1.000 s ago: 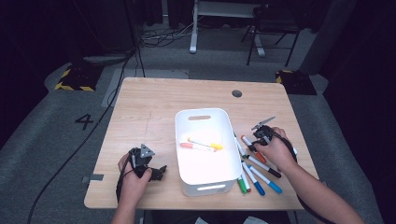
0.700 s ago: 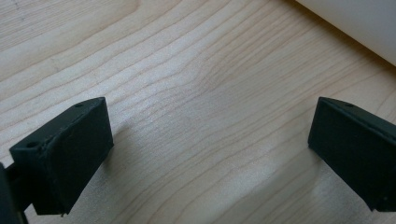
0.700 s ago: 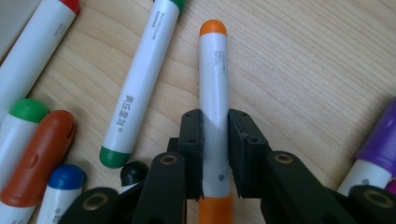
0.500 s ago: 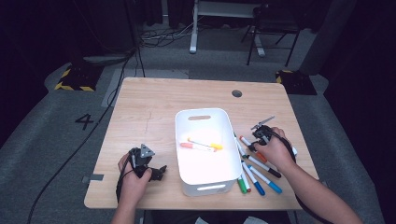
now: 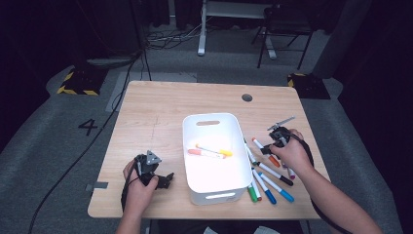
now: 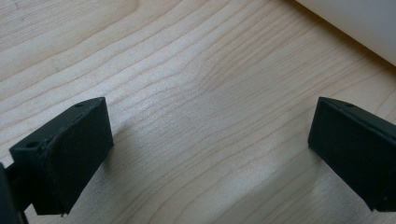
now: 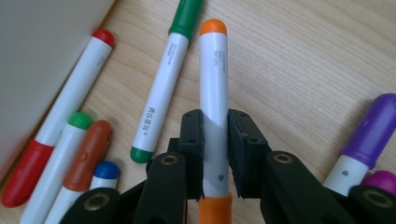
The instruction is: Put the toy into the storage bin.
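My right gripper (image 7: 215, 154) is clamped on the orange marker (image 7: 213, 84), whose long axis runs straight out between the jaws, just right of the white bin (image 5: 214, 146). My left gripper (image 5: 155, 175), jaws spread wide and empty, sits left of the bin, so the right hand carries it across

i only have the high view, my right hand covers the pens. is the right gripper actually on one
Observer: Yes. In the right gripper view the right gripper is shut on the orange marker, pads on its white barrel.
Operator: is it lifted yet
Observer: Can't tell; a green marker lies close beside it on the table.
Operator: left gripper doing anything
Observer: The left gripper is open with bare wood between its jaws; the white bin sits at the top right corner of the left gripper view.
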{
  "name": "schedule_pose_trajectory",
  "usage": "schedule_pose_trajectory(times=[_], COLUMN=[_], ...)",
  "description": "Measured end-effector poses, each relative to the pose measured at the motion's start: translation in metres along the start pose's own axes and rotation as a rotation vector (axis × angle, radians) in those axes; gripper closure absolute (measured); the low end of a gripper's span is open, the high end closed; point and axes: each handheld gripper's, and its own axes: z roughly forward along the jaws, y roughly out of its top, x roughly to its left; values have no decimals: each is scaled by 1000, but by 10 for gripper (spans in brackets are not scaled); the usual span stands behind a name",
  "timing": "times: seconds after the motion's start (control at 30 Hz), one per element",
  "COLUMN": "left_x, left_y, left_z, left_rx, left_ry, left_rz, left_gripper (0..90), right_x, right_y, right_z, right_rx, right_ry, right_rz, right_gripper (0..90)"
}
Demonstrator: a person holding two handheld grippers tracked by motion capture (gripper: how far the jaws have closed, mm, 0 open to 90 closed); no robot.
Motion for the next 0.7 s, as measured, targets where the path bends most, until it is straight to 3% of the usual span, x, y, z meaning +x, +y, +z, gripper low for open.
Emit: schedule_pose_trajectory(times=[0.23,0.7], left_x=[0,0], left_y=[0,0], left_z=[0,0], left_rx=[0,0], left_ry=[0,0], left_rz=[1,1], left_gripper=[1,1], right_x=[5,27], right_y=[6,19], right_z=[-20,-65], right_rx=[-46,-139], right_ry=[29,93], right_rz=[-4,-62], right_gripper=[767,767])
